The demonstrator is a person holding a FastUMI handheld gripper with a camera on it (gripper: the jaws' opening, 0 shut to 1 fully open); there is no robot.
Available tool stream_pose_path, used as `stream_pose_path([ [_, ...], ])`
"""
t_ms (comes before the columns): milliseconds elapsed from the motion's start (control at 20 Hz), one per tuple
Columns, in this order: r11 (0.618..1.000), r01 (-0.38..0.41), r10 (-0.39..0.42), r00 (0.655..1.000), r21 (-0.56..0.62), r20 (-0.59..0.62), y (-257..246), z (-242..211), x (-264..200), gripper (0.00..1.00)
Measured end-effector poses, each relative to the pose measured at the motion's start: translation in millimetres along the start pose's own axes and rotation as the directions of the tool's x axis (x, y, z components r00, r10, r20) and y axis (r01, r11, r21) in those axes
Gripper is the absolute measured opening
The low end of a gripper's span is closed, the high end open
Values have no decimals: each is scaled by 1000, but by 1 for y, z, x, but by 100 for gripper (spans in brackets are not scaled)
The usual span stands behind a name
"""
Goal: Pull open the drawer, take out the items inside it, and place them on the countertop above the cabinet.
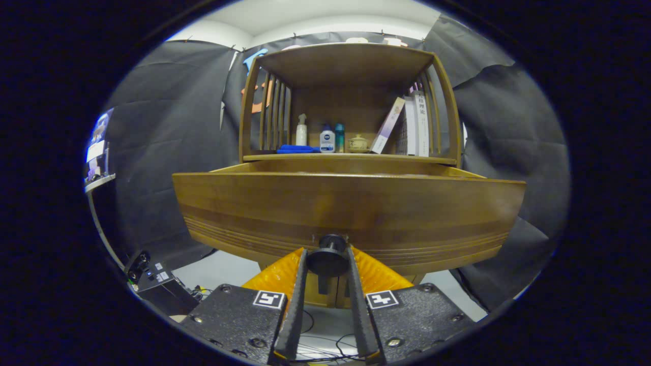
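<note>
- Gripper view: the gripper points level at the cabinet, its two fingers closed on the black round knob at the lower middle of the drawer front, one finger pressing each side of it.
- The drawer stands pulled out toward the camera from under the shelf; its wide wooden front runs side to side across the view, long axis crosswise to the fingers, and hides whatever lies inside.
- Above the drawer, on the open shelf: a blue cloth at the left front edge, a white spray bottle, a white jar, a teal bottle, a small lidded pot, and books leaning toward the right side slats.
- The countertop caps the cabinet, with two pale things just visible on it.
- On the floor, left of the fingers, sits a black box with cables.
</note>
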State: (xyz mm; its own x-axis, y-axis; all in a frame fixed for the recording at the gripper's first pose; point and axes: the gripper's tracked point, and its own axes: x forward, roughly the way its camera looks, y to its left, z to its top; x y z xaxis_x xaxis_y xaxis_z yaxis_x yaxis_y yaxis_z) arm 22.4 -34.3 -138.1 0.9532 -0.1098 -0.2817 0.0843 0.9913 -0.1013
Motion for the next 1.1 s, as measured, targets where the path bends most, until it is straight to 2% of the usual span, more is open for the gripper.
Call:
stream_pose_path([
  [100,1000,-11,10,1000,-14,-28,0,-1,-10,56],
  [300,997,-82,81,995,-12,-58,5,16,-29,75],
  [450,993,-117,117,992,2,-57,10,49,-36,82],
  [650,990,-141,141,990,-19,-7,10,108,-32,83],
  [800,989,-148,147,988,-24,-37,3,136,-11,98],
  [1000,982,-186,178,971,-39,-158,-4,146,28,98],
  [1100,980,-197,182,942,-26,-282,-13,137,51,98],
])
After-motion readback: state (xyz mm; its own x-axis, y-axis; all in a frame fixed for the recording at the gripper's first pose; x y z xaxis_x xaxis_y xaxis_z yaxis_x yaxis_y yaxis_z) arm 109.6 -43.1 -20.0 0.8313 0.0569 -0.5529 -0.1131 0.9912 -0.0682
